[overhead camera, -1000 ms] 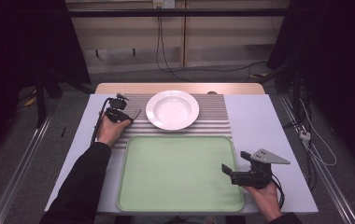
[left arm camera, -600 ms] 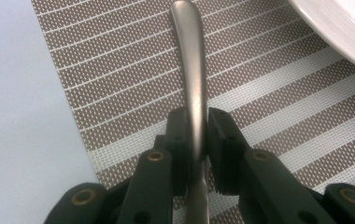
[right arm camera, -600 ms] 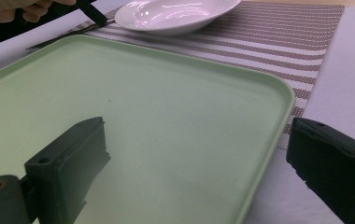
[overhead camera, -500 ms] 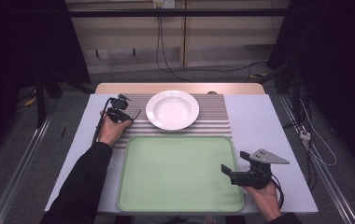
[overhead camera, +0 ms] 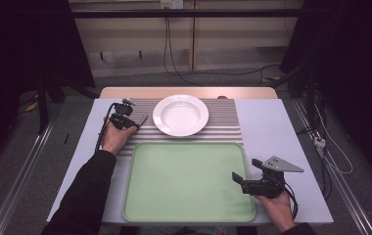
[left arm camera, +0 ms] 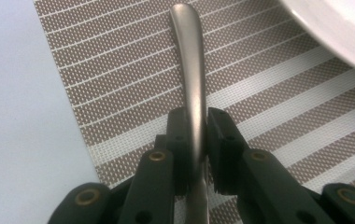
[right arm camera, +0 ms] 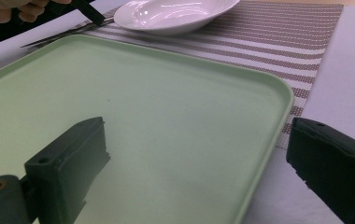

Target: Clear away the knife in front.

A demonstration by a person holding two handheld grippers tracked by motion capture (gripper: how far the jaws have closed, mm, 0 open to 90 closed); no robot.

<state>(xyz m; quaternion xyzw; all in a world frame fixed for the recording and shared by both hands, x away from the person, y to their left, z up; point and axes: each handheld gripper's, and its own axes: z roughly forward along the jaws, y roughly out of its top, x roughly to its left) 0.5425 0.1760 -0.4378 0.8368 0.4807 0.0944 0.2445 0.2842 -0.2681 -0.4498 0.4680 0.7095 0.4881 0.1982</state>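
Note:
My left gripper (overhead camera: 133, 122) is at the far left of the striped placemat (overhead camera: 223, 122), shut on the handle of a metal piece of cutlery (left arm camera: 190, 56). The handle runs forward between the pads and lies low over the mat. Its other end is hidden under the gripper body. A white deep plate (overhead camera: 180, 115) stands just to the right of it on the mat. My right gripper (overhead camera: 246, 171) is open over the near right corner of the pale green tray (overhead camera: 174, 186), one jaw above the tray and the other beyond its rim (right arm camera: 278, 121), with nothing between them.
The tray lies bare on the near half of the white table (overhead camera: 272, 127), its far edge on the placemat. Cables trail across the floor behind the table. In the right gripper view, the plate (right arm camera: 175, 14) and the left hand (right arm camera: 7, 9) are beyond the tray.

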